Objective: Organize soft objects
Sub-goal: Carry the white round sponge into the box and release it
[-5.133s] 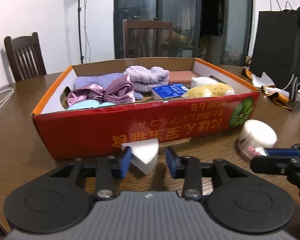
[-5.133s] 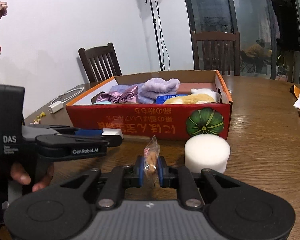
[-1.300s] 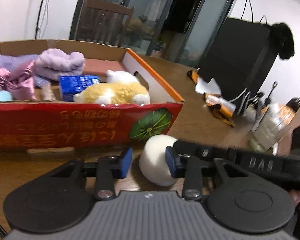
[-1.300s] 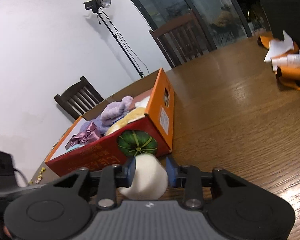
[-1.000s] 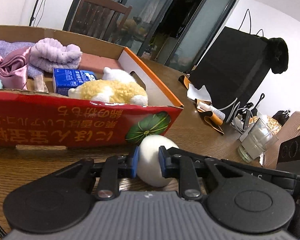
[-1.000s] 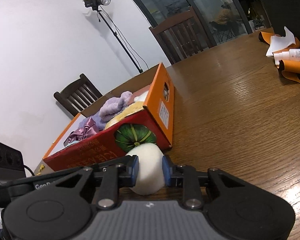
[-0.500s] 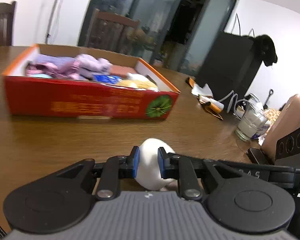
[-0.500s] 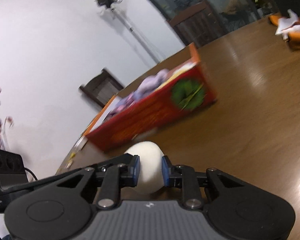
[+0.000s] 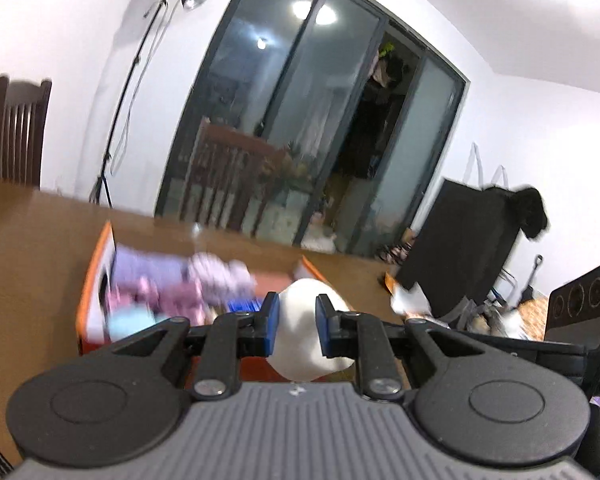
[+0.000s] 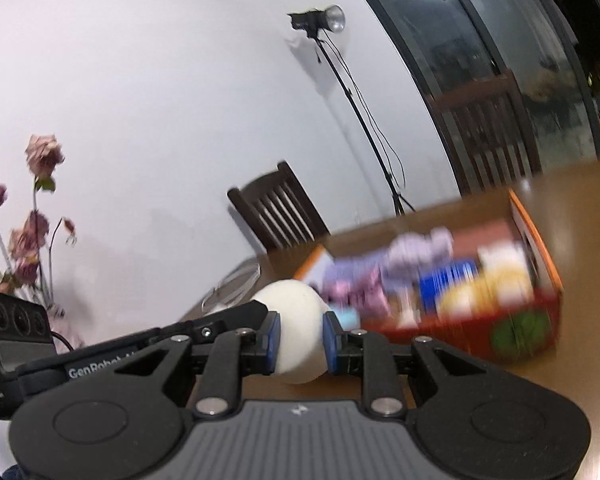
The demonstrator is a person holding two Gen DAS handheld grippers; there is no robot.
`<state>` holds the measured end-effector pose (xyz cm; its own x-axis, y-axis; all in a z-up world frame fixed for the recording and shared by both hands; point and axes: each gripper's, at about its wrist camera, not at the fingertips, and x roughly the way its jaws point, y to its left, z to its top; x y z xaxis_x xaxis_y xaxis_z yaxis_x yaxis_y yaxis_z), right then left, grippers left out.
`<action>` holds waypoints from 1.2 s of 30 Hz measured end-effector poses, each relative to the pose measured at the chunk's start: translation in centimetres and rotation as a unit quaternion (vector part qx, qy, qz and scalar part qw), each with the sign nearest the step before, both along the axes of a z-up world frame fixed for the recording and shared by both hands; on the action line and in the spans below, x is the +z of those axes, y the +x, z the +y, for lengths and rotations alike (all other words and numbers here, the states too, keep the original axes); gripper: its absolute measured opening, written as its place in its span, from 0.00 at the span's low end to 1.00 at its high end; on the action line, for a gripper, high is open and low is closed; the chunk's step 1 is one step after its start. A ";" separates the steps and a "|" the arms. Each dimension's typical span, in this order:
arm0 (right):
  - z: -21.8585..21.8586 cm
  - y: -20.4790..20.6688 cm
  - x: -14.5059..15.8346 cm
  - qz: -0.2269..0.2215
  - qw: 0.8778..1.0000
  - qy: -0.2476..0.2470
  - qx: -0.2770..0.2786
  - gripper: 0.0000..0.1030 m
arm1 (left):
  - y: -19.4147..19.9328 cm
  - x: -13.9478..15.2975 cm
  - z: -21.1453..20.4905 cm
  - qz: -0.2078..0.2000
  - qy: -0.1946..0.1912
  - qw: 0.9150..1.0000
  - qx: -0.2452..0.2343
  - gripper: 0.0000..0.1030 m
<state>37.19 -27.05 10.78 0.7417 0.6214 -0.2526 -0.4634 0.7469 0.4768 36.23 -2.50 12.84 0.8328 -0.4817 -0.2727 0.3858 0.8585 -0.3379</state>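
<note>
— Where's our soft white foam cylinder [image 9: 306, 332]?

— Lifted off the table; both our left gripper [image 9: 297, 322] and right gripper [image 10: 299, 340] pinch it, short of the red cardboard box [image 10: 540, 312].

— If we pull unevenly, it may tear or slip free.

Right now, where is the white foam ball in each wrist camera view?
Left wrist: white foam ball low centre, between the left gripper fingers.
Right wrist: low centre, between the right gripper fingers.
Shared landmark: the red box behind it.
</note>
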 end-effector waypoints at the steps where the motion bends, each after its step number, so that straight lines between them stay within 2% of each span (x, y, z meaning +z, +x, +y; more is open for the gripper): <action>1: 0.2 1.6 0.5 0.001 1.000 0.004 0.003 0.21 | 1.3 0.4 0.1 -0.001 0.005 1.000 0.004 0.19; 3: 0.7 5.3 1.0 0.015 1.000 0.012 0.012 0.21 | 4.3 0.9 0.2 0.005 0.022 1.000 0.009 0.19; 5: 0.9 8.7 0.6 0.043 0.999 0.023 0.020 0.21 | 7.3 0.5 0.1 0.030 0.041 0.999 0.009 0.19; 8: 1.3 13.3 -1.7 0.101 0.993 0.047 0.036 0.21 | 10.7 -1.0 0.1 0.067 0.063 0.996 0.013 0.19; 11: 1.6 16.3 -4.1 0.157 0.985 0.057 0.049 0.21 | 12.8 -2.9 -0.1 0.097 0.077 0.992 0.011 0.19; 14: 2.1 18.2 -6.0 0.199 0.978 0.035 0.053 0.21 | 14.1 -4.8 -0.6 0.127 0.087 0.988 0.005 0.19; 17: 2.6 18.6 -6.6 0.219 0.974 -0.007 0.051 0.21 | 15.1 -6.3 -1.0 0.145 0.098 0.984 -0.006 0.19; 19: 2.9 18.6 -6.2 0.223 0.973 -0.037 0.046 0.22 | 15.4 -6.6 -1.2 0.154 0.098 0.983 -0.022 0.20; 21: 2.9 18.6 -5.7 0.225 0.971 -0.063 0.042 0.22 | 16.0 -7.0 -1.0 0.176 0.076 0.981 -0.031 0.21; 25: 3.3 18.5 -5.3 0.221 0.969 -0.109 0.032 0.22 | 17.5 -8.5 -1.0 0.224 0.060 0.972 -0.037 0.21; 29: 3.9 17.9 -4.7 0.205 0.969 -0.134 0.017 0.29 | 17.7 -8.9 -1.4 0.214 0.076 0.973 -0.040 0.25; 32: 4.4 17.6 -4.1 0.196 0.970 -0.145 0.006 0.31 | 17.7 -8.3 -1.2 0.221 0.086 0.971 -0.028 0.43; 33: 4.3 17.4 -3.7 0.191 0.971 -0.145 0.005 0.37 | 17.5 -7.9 -1.1 0.219 0.089 0.971 -0.026 0.49; 34: 4.1 17.1 -3.2 0.187 0.971 -0.146 0.003 0.44 | 17.2 -7.4 -0.9 0.214 0.090 0.972 -0.026 0.51; 36: 3.5 16.4 -2.0 0.171 0.974 -0.151 -0.004 0.46 | 16.2 -6.1 -0.6 0.199 0.099 0.975 -0.022 0.53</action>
<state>53.59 -23.53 8.82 0.5864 0.4753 -0.6559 -0.3090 0.8798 0.3613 52.43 -3.10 6.76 0.6215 -0.4202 -0.6612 0.2957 0.9074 -0.2987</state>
